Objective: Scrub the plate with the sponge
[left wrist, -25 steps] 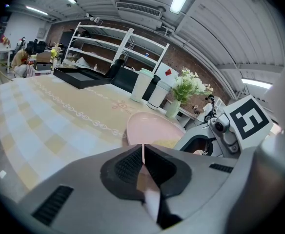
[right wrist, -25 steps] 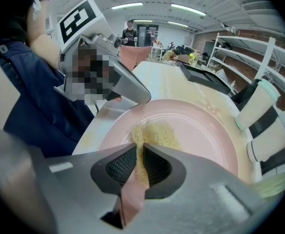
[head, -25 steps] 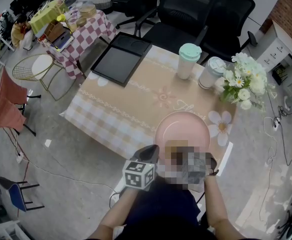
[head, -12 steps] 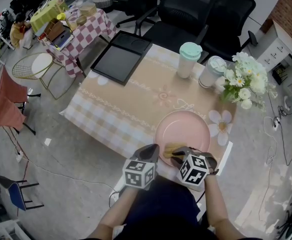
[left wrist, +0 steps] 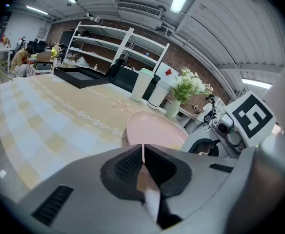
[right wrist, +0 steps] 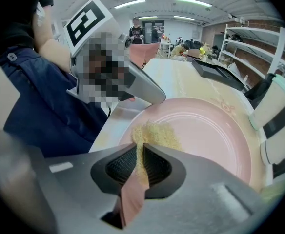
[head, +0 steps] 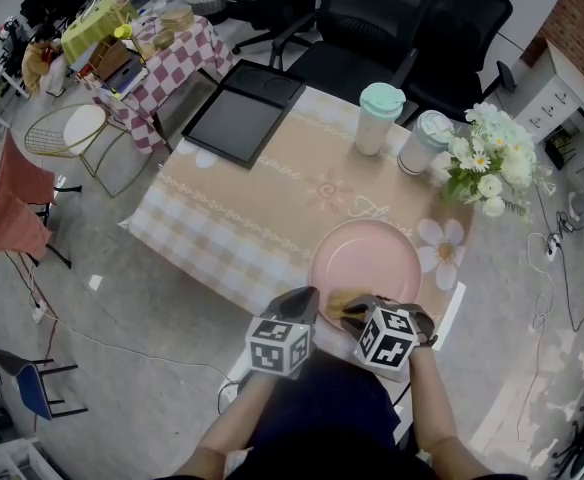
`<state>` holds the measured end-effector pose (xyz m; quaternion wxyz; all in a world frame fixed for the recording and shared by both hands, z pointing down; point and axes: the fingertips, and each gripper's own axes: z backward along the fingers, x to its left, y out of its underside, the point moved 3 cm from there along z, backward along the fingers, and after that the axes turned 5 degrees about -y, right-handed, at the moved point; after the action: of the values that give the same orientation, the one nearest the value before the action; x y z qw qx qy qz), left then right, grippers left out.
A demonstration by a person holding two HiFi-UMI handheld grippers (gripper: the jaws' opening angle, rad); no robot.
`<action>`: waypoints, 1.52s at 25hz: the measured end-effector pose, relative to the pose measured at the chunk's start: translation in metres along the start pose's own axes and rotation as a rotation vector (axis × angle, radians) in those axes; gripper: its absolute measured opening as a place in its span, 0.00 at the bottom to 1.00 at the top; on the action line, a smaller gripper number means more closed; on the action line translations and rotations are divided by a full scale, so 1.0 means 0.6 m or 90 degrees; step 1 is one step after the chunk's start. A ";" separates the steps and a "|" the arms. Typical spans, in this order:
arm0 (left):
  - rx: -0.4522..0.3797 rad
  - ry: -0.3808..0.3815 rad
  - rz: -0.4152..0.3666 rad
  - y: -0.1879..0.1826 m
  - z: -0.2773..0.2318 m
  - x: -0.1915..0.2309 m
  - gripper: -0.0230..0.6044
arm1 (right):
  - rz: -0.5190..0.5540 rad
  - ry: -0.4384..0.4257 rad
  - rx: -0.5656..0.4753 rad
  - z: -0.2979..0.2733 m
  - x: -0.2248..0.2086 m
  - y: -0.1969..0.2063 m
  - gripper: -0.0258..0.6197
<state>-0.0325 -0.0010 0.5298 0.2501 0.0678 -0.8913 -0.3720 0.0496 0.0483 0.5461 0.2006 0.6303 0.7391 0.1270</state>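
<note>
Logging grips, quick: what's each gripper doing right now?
Left gripper: shut on the pink plate, at its rim.
Right gripper: shut on the yellow sponge.

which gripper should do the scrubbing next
Right. The right gripper is shut on the sponge, which lies on the pink plate; the left gripper is clamped on the plate's near rim, steadying it.

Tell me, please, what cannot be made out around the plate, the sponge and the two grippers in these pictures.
Head view: the right gripper and its marker cube cover most of the sponge and the plate's near rim.
Right gripper view: a mosaic patch hides the left gripper's body; the picture's edge cuts off the cups.
Left gripper view: the sponge is out of sight.
</note>
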 end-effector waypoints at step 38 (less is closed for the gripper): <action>-0.002 -0.004 0.000 0.000 0.000 -0.001 0.07 | -0.005 -0.139 -0.005 0.020 0.016 -0.004 0.10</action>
<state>-0.0320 -0.0007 0.5292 0.2471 0.0664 -0.8915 -0.3740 0.0517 0.0563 0.5331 0.2826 0.6365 0.7151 0.0594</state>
